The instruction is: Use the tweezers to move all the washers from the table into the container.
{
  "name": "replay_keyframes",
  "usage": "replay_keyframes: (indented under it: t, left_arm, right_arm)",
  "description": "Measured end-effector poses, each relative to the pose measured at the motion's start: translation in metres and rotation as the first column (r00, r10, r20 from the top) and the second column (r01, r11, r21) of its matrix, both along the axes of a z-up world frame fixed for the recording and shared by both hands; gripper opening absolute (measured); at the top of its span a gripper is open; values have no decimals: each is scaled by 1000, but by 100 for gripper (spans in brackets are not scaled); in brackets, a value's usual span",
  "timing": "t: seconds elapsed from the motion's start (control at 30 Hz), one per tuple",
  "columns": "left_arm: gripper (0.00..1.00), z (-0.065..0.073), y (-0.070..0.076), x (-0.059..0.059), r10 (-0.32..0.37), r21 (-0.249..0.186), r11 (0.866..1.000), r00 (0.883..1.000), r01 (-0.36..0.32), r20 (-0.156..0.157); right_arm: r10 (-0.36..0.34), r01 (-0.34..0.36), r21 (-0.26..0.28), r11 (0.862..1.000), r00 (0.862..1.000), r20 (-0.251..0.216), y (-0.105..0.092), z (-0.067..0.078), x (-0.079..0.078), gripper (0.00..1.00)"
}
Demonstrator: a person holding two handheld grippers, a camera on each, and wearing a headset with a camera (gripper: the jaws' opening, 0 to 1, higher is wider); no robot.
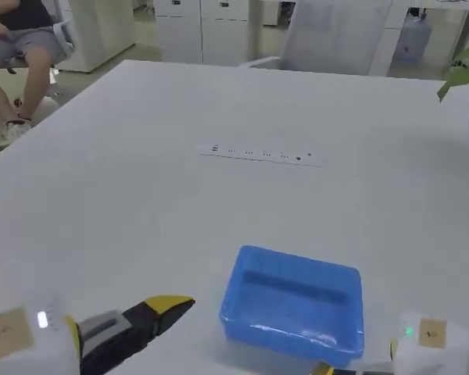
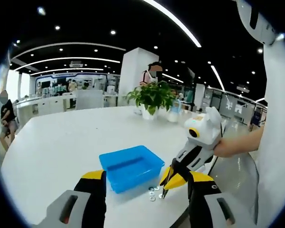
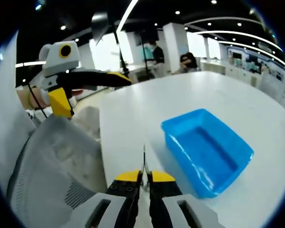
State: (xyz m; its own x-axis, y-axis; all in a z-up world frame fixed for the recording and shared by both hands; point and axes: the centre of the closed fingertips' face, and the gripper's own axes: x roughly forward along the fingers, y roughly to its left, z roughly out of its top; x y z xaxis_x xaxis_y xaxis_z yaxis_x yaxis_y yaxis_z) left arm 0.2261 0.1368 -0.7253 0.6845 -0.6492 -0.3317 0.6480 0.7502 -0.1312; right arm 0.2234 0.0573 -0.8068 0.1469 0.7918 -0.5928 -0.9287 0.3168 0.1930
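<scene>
Right now my left gripper hangs by the near edge of the table, its jaws spread wide with nothing between them. It looks along that edge at the blue container, which sits close to the edge. Just off the container's near corner lies a small cluster of washers, flat on the table; none shows inside the container. To the right of them is my right gripper, its jaws pinched tight on the tweezers, which run straight out along the jaws. In the left gripper view the tweezers slope down toward the washers, with the tip just beside the cluster; I cannot tell whether it touches one. So the right gripper is the nearer one, and I judge that the washers lie directly ahead of the tweezers' tip, with the container just beyond them, on the left side.
</scene>
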Motion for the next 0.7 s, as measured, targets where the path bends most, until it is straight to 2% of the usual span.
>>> replay_keyframes:
  t: [0.13,0.17,0.27,0.37,0.4,0.6,0.63,0.7]
  left_arm:
    - [81,-3,9,6,61,-8,998,998,-61,34]
    - [83,-1,-2,5,70,-8,998,997,-70,41]
    - [85,-2,2,5,89,13,996,993,-90,74]
    - [89,-3,5,7,113,39,992,986,-118,119]
    - [91,-1,7,8,125,41,990,982,-132,145]
    - [95,6,8,6,145,14,988,962,-152,230]
    - [97,11,3,4,135,-30,991,960,-131,247]
    - [99,17,-3,-1,121,-118,989,958,-93,259]
  right_arm:
    - [-6,6,-3,1000,1000,-3,-3,5,1,3]
    - [-10,10,-4,1000,1000,-1,-4,7,2,3]
    - [-25,25,0,1000,1000,0,-7,13,4,3]
    - [-38,38,6,999,999,4,-9,18,6,3]
    - [-44,44,7,999,999,8,-9,20,6,3]
    - [-75,74,17,997,997,29,-14,30,11,3]
    - [-78,77,18,997,996,31,-14,32,11,3]
    - [-84,83,23,996,996,38,-15,36,12,3]
